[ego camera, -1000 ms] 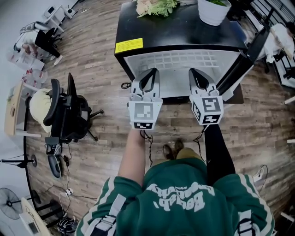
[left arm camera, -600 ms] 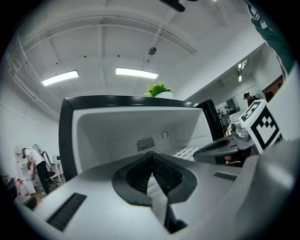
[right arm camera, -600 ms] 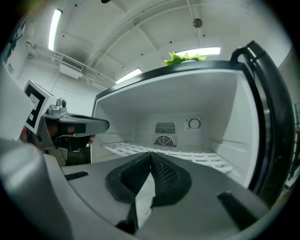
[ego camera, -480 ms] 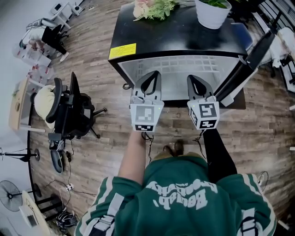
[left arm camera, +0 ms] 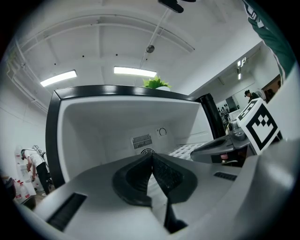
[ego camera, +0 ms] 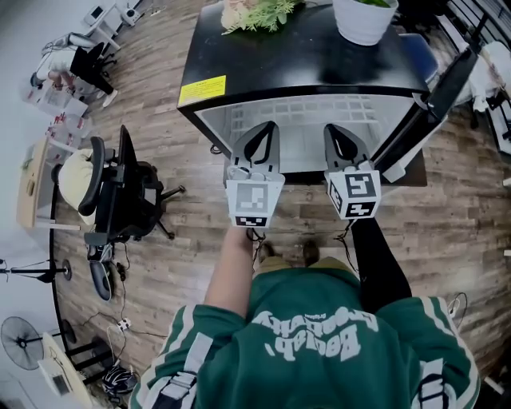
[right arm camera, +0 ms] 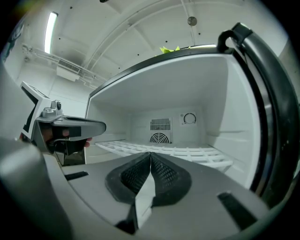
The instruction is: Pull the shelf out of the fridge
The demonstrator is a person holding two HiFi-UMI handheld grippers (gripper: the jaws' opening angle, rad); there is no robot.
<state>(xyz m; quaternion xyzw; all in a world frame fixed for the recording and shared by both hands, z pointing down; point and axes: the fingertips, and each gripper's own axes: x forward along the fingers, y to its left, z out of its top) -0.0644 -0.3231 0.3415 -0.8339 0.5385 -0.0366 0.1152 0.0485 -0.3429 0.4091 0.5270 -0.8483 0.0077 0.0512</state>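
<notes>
The black fridge (ego camera: 303, 60) stands open, its door (ego camera: 437, 92) swung out to the right. Inside the white cavity lies the white wire shelf (ego camera: 307, 112), also visible as the shelf (right arm camera: 164, 152) under the back vent and as the shelf (left arm camera: 188, 150). My left gripper (ego camera: 262, 132) and right gripper (ego camera: 336, 133) hover side by side in front of the opening, just short of the shelf's front edge. The left gripper (left arm camera: 151, 157) has its jaws pressed together, empty. The right gripper (right arm camera: 150, 155) is likewise shut on nothing.
A white plant pot (ego camera: 366, 17) and flowers (ego camera: 255, 11) sit on the fridge top, with a yellow label (ego camera: 201, 90) at its front left corner. An office chair (ego camera: 112, 200) stands on the wooden floor to the left. A person (left arm camera: 33, 165) is far off at the left.
The head view has shifted a little, so the fridge opening shows wider. Both grippers stay shut and hardly move in front of the opening.
</notes>
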